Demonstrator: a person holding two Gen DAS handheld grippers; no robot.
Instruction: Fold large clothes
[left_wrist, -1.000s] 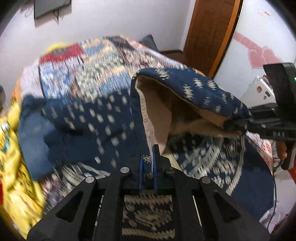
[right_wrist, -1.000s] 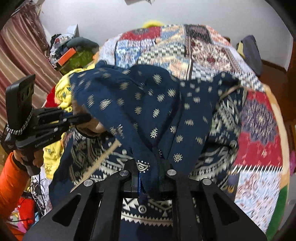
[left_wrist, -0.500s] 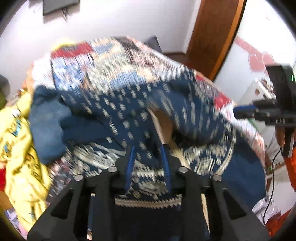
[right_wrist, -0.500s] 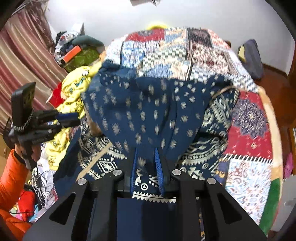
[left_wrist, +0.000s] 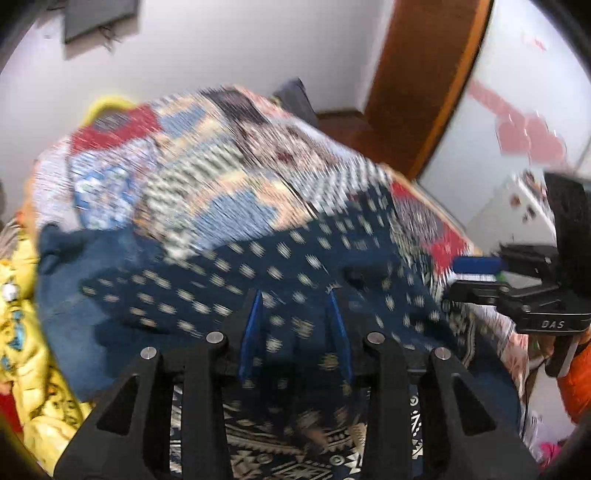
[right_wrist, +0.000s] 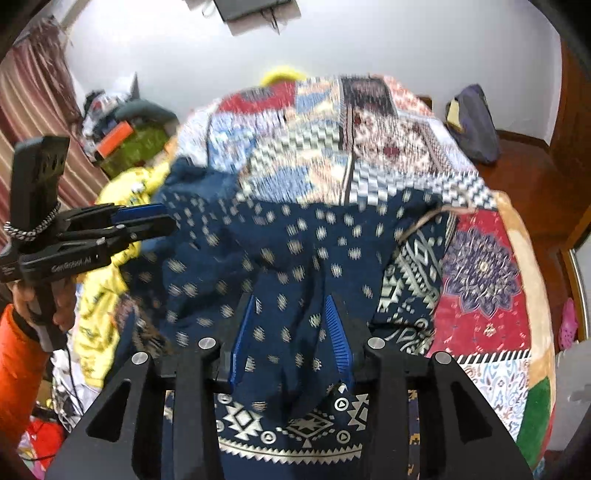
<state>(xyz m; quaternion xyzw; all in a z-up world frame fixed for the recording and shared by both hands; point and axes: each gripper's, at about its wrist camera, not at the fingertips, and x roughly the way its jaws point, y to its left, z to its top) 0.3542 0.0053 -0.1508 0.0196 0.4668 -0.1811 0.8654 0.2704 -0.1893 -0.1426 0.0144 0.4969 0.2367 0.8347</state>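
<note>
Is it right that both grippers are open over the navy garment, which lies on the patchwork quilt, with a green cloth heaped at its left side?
Not quite: the heaped cloth is yellow, not green, as the right wrist view shows. The rest holds: the left gripper and right gripper are open over the navy garment, which lies on the patchwork quilt.
</note>
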